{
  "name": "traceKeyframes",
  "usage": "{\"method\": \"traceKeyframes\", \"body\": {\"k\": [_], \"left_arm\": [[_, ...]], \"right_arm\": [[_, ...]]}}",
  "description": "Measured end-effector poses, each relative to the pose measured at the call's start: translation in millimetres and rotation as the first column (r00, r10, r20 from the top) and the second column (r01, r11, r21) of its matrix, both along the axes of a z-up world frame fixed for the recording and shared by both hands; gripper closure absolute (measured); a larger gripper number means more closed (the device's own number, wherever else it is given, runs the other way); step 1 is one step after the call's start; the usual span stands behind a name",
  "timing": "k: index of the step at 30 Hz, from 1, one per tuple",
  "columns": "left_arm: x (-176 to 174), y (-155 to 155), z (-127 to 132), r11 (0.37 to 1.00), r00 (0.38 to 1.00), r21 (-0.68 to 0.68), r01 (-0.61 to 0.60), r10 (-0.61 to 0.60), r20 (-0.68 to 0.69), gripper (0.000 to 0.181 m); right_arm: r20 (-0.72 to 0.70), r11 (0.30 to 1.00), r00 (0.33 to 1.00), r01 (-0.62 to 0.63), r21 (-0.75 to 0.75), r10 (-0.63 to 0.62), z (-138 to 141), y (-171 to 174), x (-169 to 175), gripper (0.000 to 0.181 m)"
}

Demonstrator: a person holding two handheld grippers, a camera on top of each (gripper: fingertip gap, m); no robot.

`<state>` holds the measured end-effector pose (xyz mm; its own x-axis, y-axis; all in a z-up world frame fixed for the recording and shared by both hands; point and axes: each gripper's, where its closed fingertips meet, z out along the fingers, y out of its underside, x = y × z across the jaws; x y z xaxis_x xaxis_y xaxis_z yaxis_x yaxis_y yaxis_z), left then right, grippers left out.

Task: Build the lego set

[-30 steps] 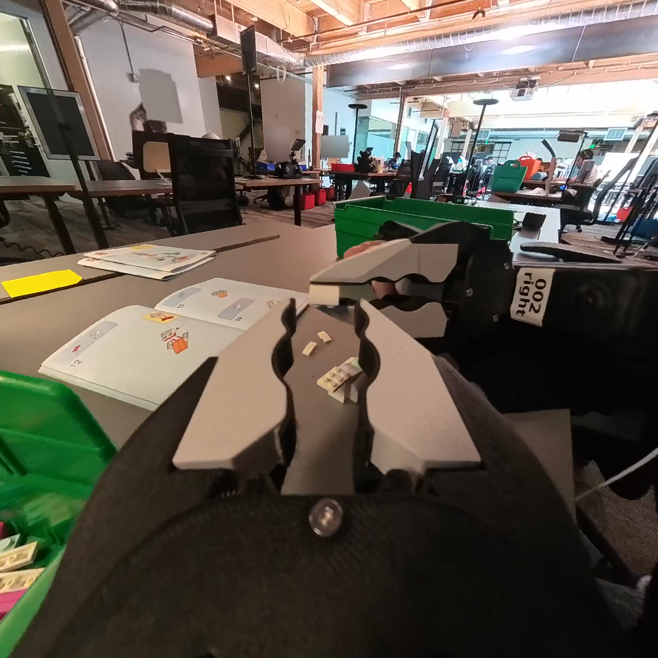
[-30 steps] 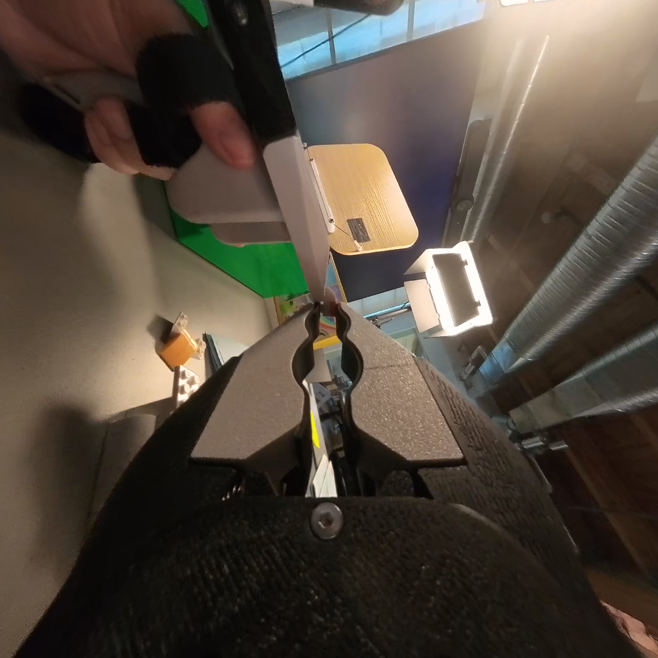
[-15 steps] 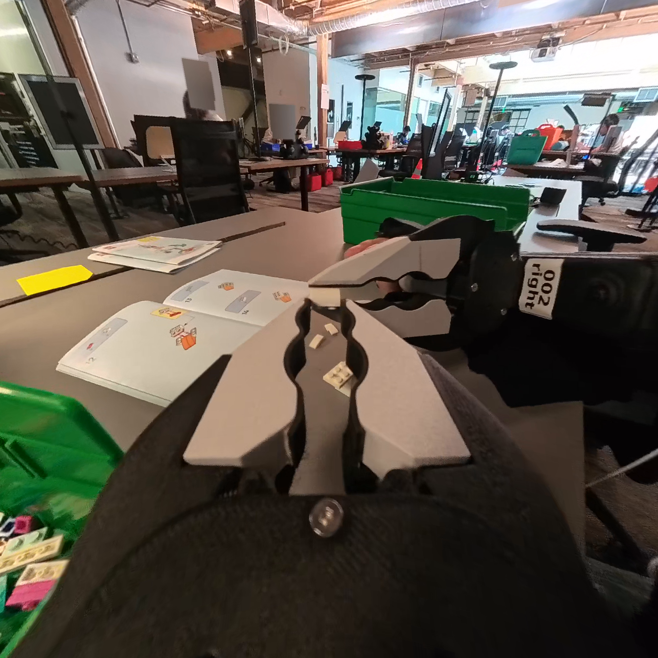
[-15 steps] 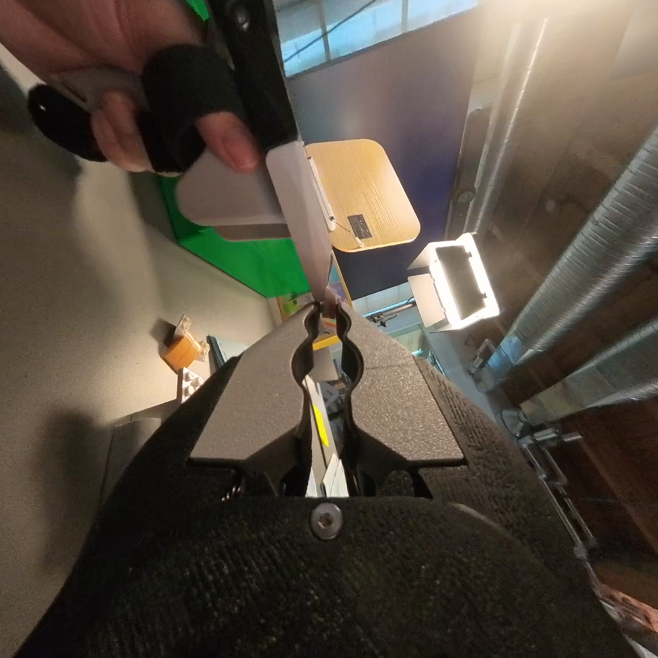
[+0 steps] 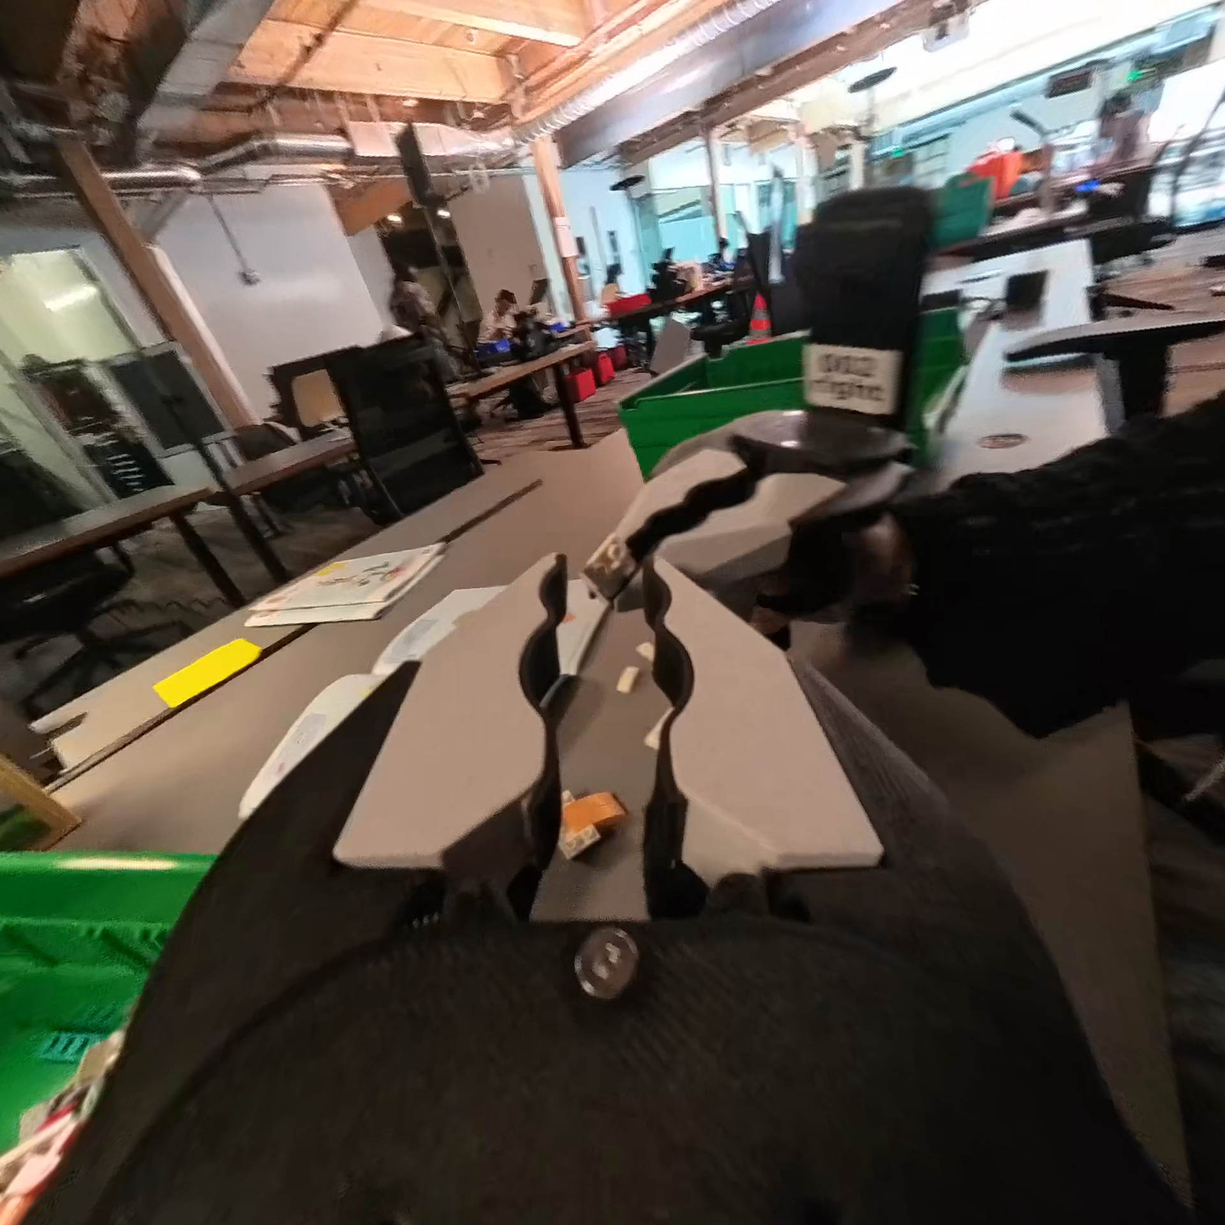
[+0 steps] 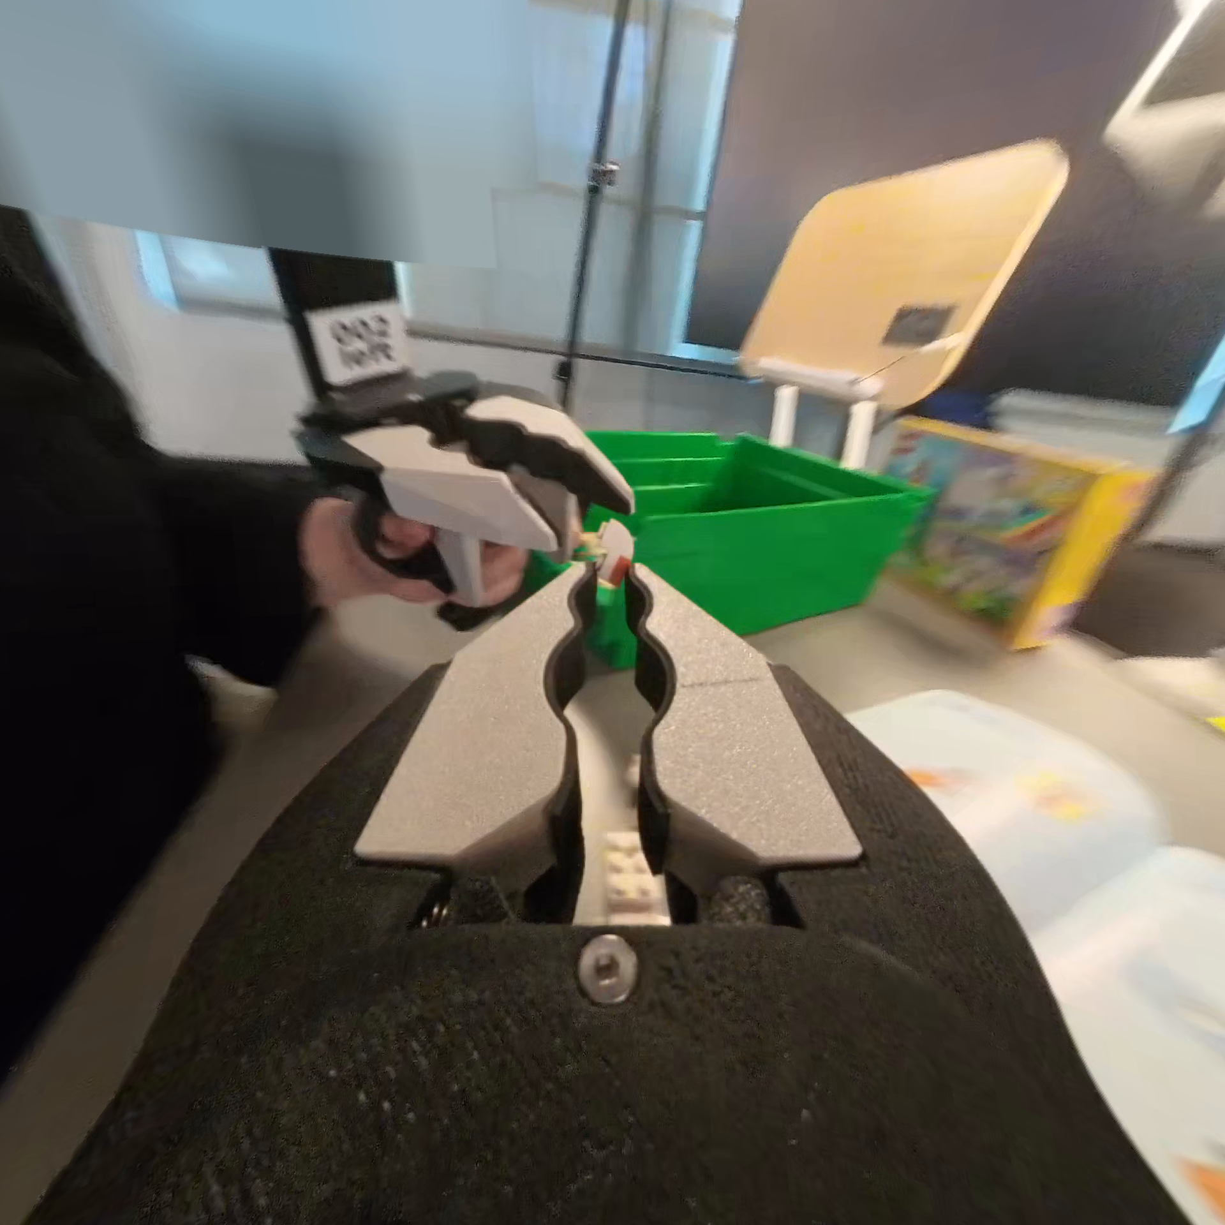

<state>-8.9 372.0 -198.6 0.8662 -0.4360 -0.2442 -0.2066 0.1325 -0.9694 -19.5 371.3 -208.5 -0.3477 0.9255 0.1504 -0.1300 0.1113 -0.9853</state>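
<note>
The left gripper (image 5: 602, 583) is held above the grey tabletop (image 5: 464, 530) with its fingers (image 5: 464, 716) spread apart and nothing between them. In the right wrist view the same gripper (image 6: 600, 524) appears farther off, held by a hand (image 6: 371, 557), its fingers parted just beside the tip of the right gripper. The right gripper (image 6: 606, 580) has its fingers (image 6: 490, 729) drawn close together and pinching a small white and red lego piece (image 6: 615, 553) at the tips; in the left wrist view that gripper (image 5: 616, 563) reaches in from the right and the piece (image 5: 606, 563) sits just in front of the left fingertips. Both views are blurred, so the exact shape of the piece cannot be told. On the tabletop below lie an orange and white lego assembly (image 5: 590, 818), two small white pieces (image 5: 628, 679) well apart from it, and a white studded plate (image 6: 626, 868) seen between the right fingers. An open instruction booklet (image 6: 1060, 862) lies flat on the tabletop beside them. A green bin (image 6: 762, 524) stands behind the grippers, with a colourful box (image 6: 1007, 524) beside it. A yellow slip (image 5: 207, 671) and a second booklet (image 5: 351, 586) lie farther out, and another green bin (image 5: 79, 941) sits at the near left edge.
</note>
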Motion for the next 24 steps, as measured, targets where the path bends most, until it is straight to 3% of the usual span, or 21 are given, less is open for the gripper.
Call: {"method": "traceKeyframes", "body": {"k": [4,7,16,24], "left_arm": [[12,-10,1,0.985,0.988,-0.081,0.151,-0.148,0.04,0.161],[17,-14,-2,0.968,0.976,-0.13,0.213,-0.206,0.067,0.168],[17,-15,-10,0.887,0.912,-0.294,0.355,-0.261,0.316,0.174],[0,-6,-8,0.858,0.843,-0.351,0.374,-0.156,0.515,0.174]], "right_arm": [[0.107,0.907,0.942,-0.271,-0.322,0.319,-1,-17,11,0.175],[0.115,0.837,0.889,-0.365,-0.407,0.443,-1,-26,18,0.175],[0.135,0.821,0.869,-0.384,-0.422,0.476,-9,-29,19,0.175],[0.105,0.844,0.903,-0.342,-0.414,0.417,-5,-14,16,0.155]]}}
